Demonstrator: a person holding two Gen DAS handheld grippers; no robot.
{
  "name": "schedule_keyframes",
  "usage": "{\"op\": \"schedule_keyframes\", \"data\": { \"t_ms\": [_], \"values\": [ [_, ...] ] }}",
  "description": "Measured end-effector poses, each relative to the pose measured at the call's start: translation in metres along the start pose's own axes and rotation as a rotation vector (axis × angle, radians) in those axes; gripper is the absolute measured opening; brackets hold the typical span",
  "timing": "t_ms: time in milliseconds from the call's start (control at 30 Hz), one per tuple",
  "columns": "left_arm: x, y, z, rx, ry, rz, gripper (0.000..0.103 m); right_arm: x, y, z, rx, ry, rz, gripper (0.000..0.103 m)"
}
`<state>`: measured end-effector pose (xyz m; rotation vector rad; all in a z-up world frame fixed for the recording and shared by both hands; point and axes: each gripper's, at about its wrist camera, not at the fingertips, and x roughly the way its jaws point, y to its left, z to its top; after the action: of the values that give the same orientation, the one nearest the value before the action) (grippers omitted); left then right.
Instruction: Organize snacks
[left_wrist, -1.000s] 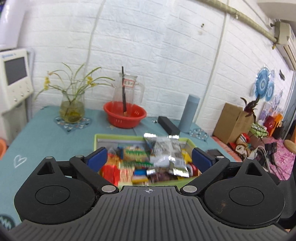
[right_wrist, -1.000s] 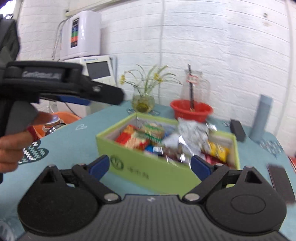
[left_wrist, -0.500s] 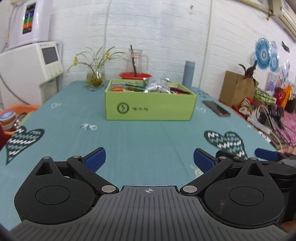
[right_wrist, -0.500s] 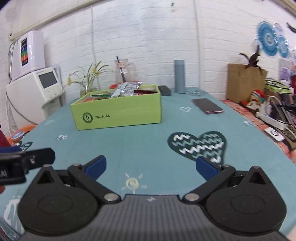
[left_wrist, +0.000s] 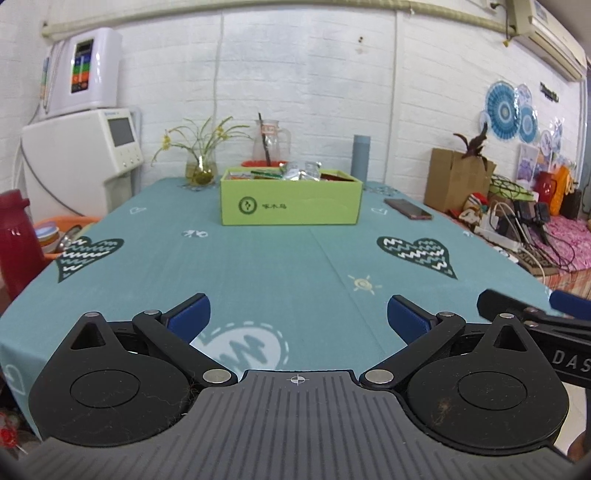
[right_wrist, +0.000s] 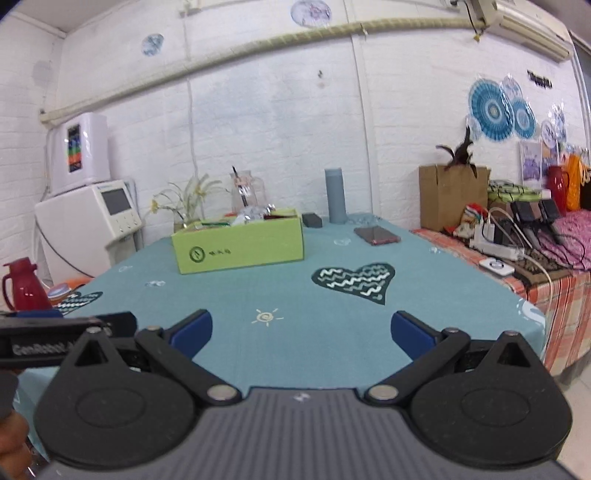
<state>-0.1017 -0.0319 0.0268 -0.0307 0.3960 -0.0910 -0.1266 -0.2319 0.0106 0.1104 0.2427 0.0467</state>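
Observation:
A green cardboard box (left_wrist: 290, 202) full of snack packets (left_wrist: 301, 171) stands at the far middle of the teal table (left_wrist: 280, 269); it also shows in the right wrist view (right_wrist: 240, 249), with packets (right_wrist: 251, 214) poking above its rim. My left gripper (left_wrist: 298, 317) is open and empty, low over the table's near edge, far from the box. My right gripper (right_wrist: 301, 332) is open and empty, also near the front edge. Each gripper shows at the edge of the other's view.
Behind the box stand a flower vase (left_wrist: 200, 168), a glass jug (left_wrist: 269, 142) in a red bowl and a grey bottle (left_wrist: 361, 157). A phone (left_wrist: 407, 213) lies right of the box. A red thermos (left_wrist: 13, 240) stands left; cables and clutter (right_wrist: 517, 236) lie right.
Both grippers have pulled back from just above the box to the table's near edge. The box now looks far away. Both stay open.

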Motion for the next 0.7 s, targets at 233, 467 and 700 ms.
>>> {"op": "schedule_keyframes", "data": {
  "t_ms": [233,467,700],
  "values": [
    [0.003,-0.016,-0.012,0.048,0.023,0.007,0.091,-0.015,-0.006,-0.008,-0.031,-0.052,-0.017,0.103],
    [0.003,-0.021,-0.014,0.067,0.022,0.013,0.09,-0.011,-0.02,-0.012,-0.003,-0.025,-0.029,0.103],
    [0.002,-0.02,-0.023,0.078,0.035,0.015,0.089,-0.004,-0.017,-0.015,-0.006,-0.001,-0.006,0.103]
  ]
}}
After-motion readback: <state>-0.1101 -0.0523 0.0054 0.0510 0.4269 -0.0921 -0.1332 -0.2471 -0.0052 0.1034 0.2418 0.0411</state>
